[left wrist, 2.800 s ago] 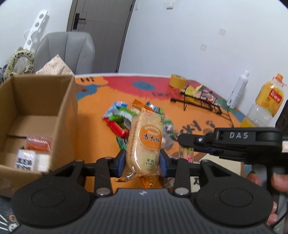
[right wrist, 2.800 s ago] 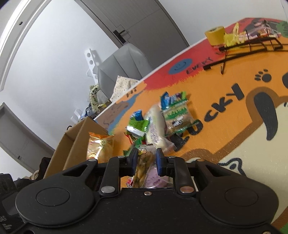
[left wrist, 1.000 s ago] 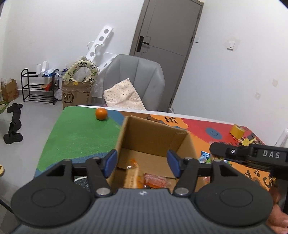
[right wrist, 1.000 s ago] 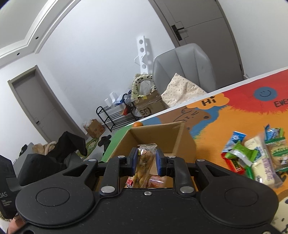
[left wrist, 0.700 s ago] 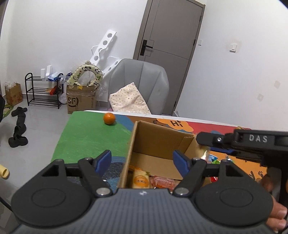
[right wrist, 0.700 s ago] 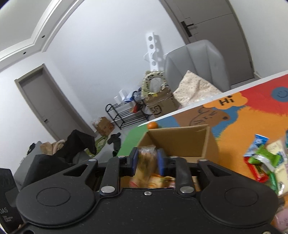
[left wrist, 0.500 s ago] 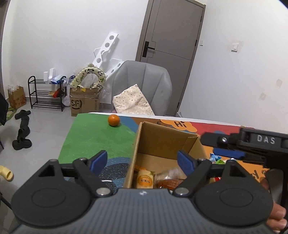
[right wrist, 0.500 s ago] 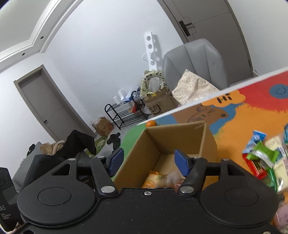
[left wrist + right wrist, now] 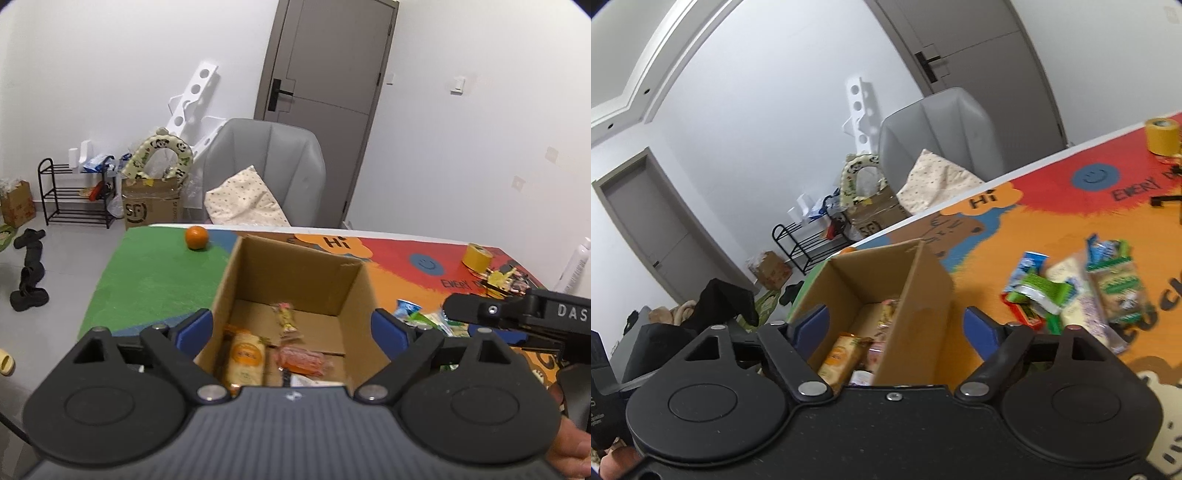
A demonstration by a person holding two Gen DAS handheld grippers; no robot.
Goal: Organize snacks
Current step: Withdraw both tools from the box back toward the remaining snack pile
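Where it stands open, cardboard box (image 9: pixel 295 280) holds snack packets (image 9: pixel 245 356).

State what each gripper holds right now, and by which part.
Nothing. Left gripper and right gripper: jaws just opened, empty above the cardboard box.

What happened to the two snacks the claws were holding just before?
Both got dropped into the cardboard box. The left claw let go of the rice cracker packet, the right claw its snack bar; both have just been opening, now empty. The snack pile stayed put.
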